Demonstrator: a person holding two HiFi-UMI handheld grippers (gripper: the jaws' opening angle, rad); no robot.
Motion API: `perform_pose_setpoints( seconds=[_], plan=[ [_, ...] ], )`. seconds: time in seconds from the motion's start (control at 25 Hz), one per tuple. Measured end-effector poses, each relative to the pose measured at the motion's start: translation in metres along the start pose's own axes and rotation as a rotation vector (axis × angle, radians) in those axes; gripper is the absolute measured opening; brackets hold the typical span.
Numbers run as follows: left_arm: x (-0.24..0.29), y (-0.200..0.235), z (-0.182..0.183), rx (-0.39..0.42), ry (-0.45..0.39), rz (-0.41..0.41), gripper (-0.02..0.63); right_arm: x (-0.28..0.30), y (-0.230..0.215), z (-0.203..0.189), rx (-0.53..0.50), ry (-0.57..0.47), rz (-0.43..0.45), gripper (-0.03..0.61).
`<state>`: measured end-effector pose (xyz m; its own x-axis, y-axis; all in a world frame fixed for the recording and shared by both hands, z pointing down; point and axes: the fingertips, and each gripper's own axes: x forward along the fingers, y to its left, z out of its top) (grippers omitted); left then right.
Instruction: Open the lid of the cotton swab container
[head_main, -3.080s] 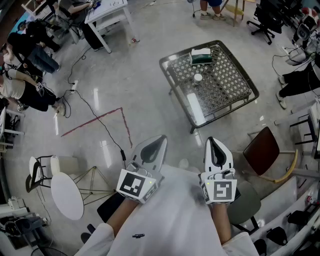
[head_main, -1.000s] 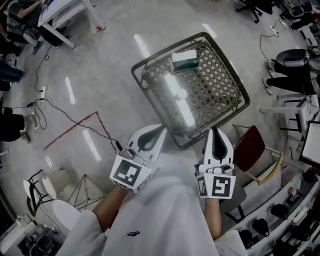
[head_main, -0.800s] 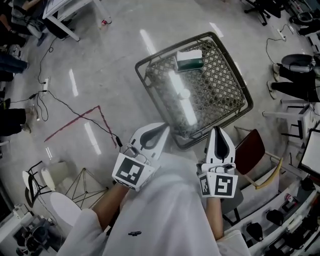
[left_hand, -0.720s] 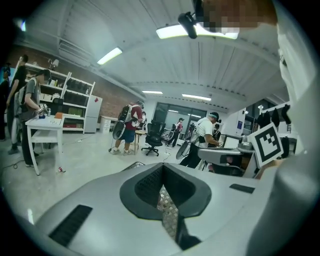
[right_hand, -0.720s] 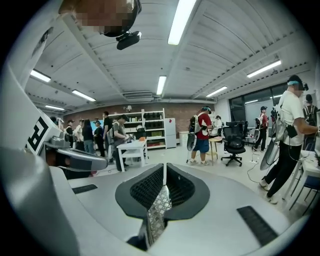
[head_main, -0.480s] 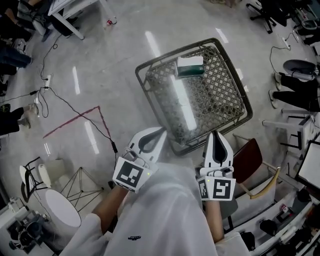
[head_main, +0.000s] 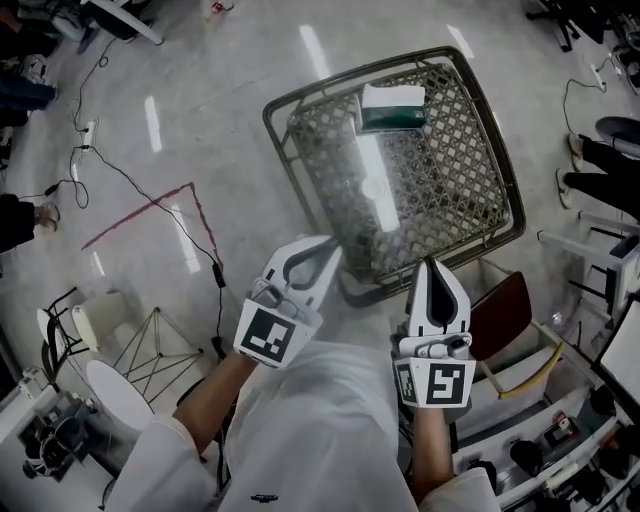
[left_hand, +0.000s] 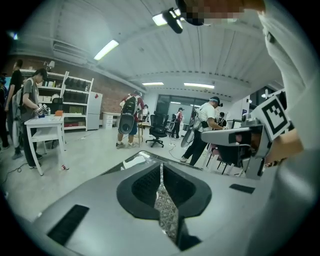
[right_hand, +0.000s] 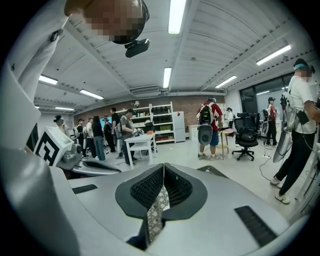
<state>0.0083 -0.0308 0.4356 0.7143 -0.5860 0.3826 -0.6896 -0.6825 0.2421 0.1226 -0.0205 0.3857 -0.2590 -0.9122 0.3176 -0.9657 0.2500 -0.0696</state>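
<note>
Two tongs, the left tongs (head_main: 330, 250) and the right tongs (head_main: 432, 268), both fully closed and empty, are held by the near edge of one lattice-topped desk (head_main: 455, 170). One small round white cotton swab container (head_main: 378, 189) sits mid-desk in glare. One green-and-white box (head_main: 392, 107) lies at the far edge.

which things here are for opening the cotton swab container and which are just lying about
For the job: left gripper, right gripper, both shut, empty; small white round thing on the table, possibly the container.
Lying about: green-and-white box, red chair, floor cable.
</note>
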Motion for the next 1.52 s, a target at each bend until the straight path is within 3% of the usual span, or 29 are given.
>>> perform_pose_setpoints(
  seconds=[0.4, 0.76, 0.8, 0.88, 1.04, 1.36, 1.52],
  plan=[
    [0.064, 0.018, -0.070, 0.066, 0.061, -0.047, -0.008, 0.038, -0.014, -0.055, 0.024, 0.015, 0.056, -0.003],
    [0.101, 0.029, -0.117, 0.119, 0.085, -0.062, -0.005, 0.066, -0.021, -0.090, -0.009, 0.053, 0.030, -0.003],
    [0.105, 0.031, -0.124, 0.122, 0.094, -0.064, 0.006, 0.068, -0.023, -0.092, -0.012, 0.054, 0.026, -0.002],
    [0.114, 0.034, -0.136, 0.126, 0.110, -0.075, 0.115, 0.072, -0.027, -0.098, -0.005, 0.059, 0.019, -0.002],
    [0.132, 0.037, -0.153, 0.136, 0.121, -0.100, 0.141, 0.078, -0.032, -0.111, 0.001, 0.067, 0.012, -0.003],
    [0.172, 0.038, -0.188, 0.141, 0.161, -0.149, 0.288, 0.089, -0.037, -0.134, 0.029, 0.073, 0.000, -0.002],
    [0.190, 0.045, -0.199, 0.145, 0.161, -0.139, 0.298, 0.096, -0.042, -0.142, 0.045, 0.074, -0.016, -0.002]
  ],
)
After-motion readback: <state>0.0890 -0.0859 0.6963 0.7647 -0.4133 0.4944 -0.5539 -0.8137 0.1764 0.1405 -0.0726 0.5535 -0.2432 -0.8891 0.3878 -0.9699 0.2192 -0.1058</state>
